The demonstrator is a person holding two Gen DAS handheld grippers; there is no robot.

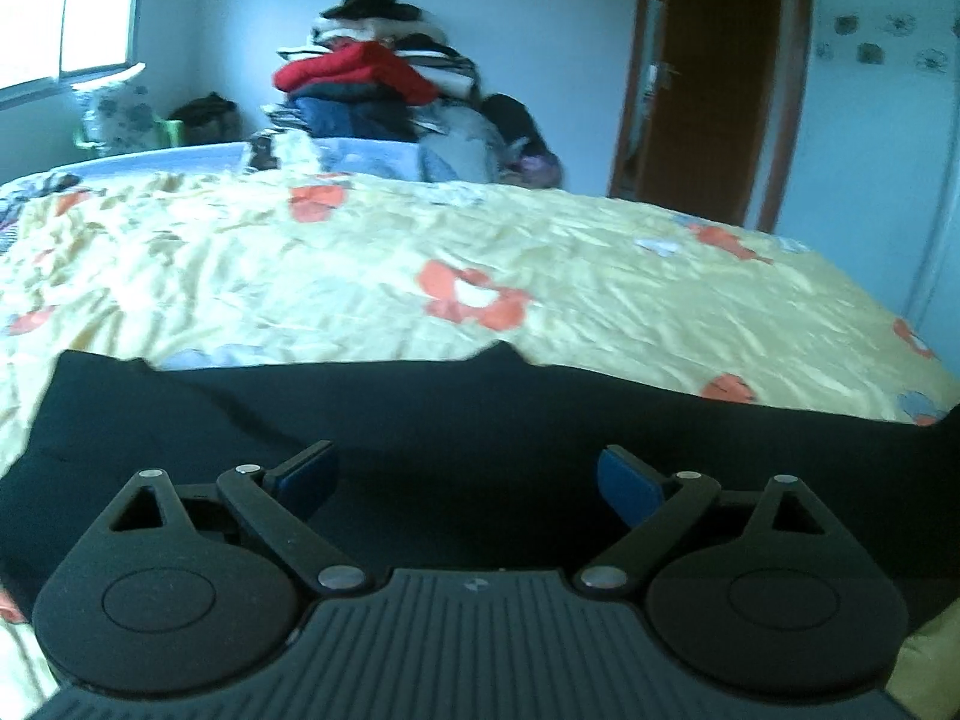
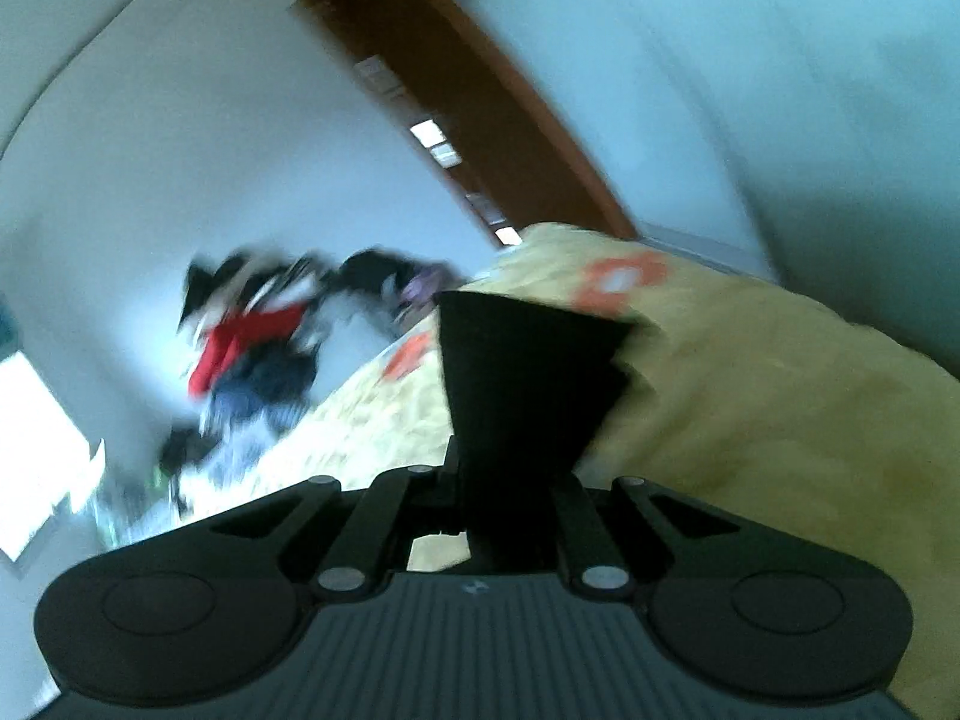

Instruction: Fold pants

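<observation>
From my left gripper (image 1: 467,474) I look across a bed covered by a pale yellow sheet (image 1: 372,264), crinkled all over with fine creases and printed with orange-red flowers and a few pale blue ones. The pants (image 1: 420,414) lie flat across the near part of that sheet as a wide, matte black band of soft cloth, its far edge wavy with a small peak near the middle. My left jaws stand wide apart above the dark fabric, the blue pads (image 1: 627,483) angled outward on their black linkage arms, and nothing is pinched between them. Beyond the bed, a heaped pile of clothes (image 1: 372,84) rises against the pale wall, lumpy and layered, with a red garment near the top and dark blue ones under it; a brown wooden door (image 1: 702,78) stands to the right. The right wrist view is tilted and smeared by blur. There my right gripper (image 2: 510,480) is closed on a piece of the pants (image 2: 516,372): the black cloth fans out from the clamped fingers in a stiff-looking wedge, held up off the yellow sheet (image 2: 750,396) behind it.
</observation>
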